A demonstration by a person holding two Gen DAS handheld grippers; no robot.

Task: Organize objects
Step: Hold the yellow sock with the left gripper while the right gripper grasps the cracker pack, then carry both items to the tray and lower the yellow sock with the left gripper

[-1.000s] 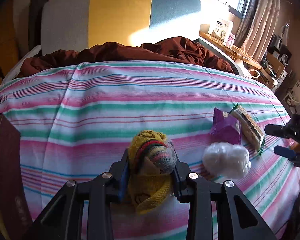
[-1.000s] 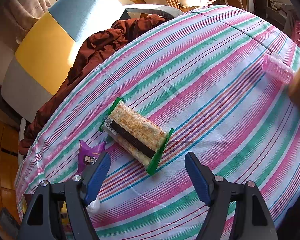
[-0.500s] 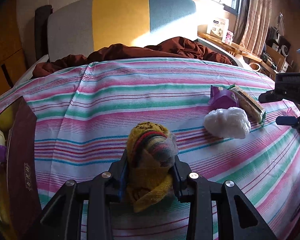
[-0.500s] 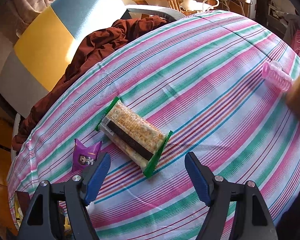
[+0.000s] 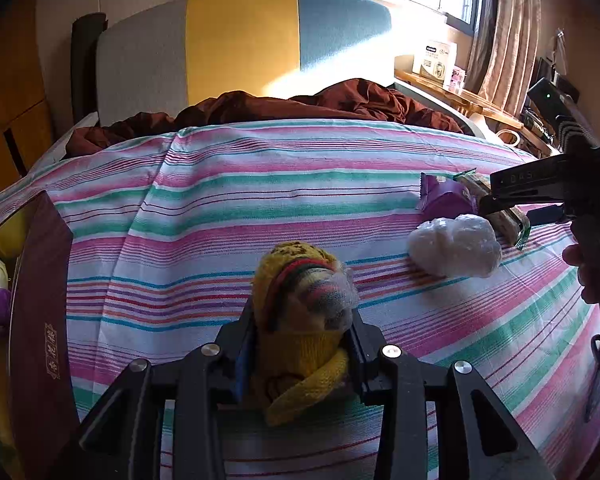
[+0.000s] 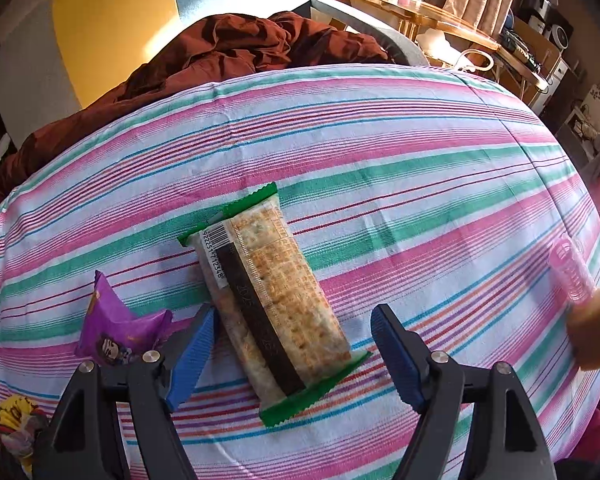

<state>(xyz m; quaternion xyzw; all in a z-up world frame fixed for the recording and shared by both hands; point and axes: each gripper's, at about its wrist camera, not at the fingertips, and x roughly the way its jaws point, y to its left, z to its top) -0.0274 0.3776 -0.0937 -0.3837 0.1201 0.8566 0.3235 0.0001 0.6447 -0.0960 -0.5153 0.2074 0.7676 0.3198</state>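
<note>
The left gripper has a rolled knitted sock bundle, yellow with coloured bands, between its pads; the jaws are easing apart, though the pads appear to touch the wool on both sides. The bundle hangs low over the striped bedsheet, near a dark box at the left edge. It looks soft, light and compressible, unlikely to slip; a hold across its thick middle suits it. The right gripper is spread wide, pointing steeply down, straddling the lower end of a cracker packet lying flat on the sheet, pads clear of it. The packet is judged light but brittle inside, its film slick; it should be taken across the short width near mid-length, with modest pressure. A purple snack pouch sits just beside the left finger and could be caught. A white plastic-wrapped lump lies near.
</note>
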